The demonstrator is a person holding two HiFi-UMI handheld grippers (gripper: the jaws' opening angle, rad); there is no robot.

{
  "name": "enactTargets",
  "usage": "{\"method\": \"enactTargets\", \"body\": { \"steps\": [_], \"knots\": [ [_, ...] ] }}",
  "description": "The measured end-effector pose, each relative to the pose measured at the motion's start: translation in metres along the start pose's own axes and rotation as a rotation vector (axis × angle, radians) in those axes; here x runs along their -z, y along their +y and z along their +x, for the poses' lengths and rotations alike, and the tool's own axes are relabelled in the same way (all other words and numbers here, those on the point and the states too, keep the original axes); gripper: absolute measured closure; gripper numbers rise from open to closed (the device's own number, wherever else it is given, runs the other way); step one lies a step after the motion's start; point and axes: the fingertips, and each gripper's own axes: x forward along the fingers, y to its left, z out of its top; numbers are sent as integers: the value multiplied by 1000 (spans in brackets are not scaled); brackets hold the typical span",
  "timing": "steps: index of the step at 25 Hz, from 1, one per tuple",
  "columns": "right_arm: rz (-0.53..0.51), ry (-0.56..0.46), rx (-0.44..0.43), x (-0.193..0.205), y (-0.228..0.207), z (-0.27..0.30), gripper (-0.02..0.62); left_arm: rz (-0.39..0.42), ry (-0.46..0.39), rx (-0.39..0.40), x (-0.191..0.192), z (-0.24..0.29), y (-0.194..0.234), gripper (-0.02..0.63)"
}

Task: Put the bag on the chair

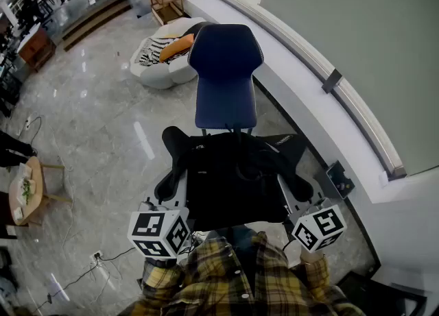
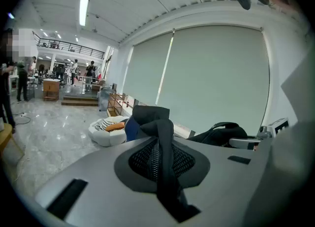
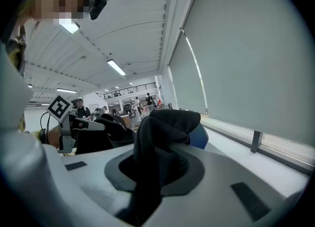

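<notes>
Currently the black bag (image 1: 236,177) hangs in the air just in front of the blue chair (image 1: 225,75), with the left gripper (image 2: 162,172) and the right gripper (image 3: 147,172) each pinching a strap (image 2: 165,137). Carrying it forward, level and well over the seat, before either grip loosens should stop it sliding off the front edge.

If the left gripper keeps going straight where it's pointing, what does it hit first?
The left gripper, shut on the black bag strap, would probably meet the blue chair first, though depth is unclear.
</notes>
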Motion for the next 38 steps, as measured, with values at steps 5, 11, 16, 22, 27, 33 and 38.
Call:
{"method": "enactTargets", "body": {
  "steps": [5, 11, 16, 22, 27, 33, 38],
  "knots": [
    [-5, -11, -6, -1, -5, 3, 520, 7, -8, -4, -2, 5, -1, 552],
    [5, -14, -17, 0, -9, -2, 520, 15, -6, -24, 0, 4, -7, 552],
    [9, -15, -23, -1, -23, -9, 520, 11, -11, -32, 1, 10, -19, 552],
    [7, -25, -34, -3, -34, -17, 520, 9, -22, -36, 2, 12, -32, 552],
    [16, -31, -38, -4, -35, -10, 520, 16, -20, -40, -2, 17, -28, 552],
    [20, -16, -21, -9, -43, 22, 520, 6, -10, -23, -10, 47, -8, 552],
    [31, -5, 3, -18, -57, 71, 520, 7, 17, 4, -27, 94, 20, 552]
  ]
}}
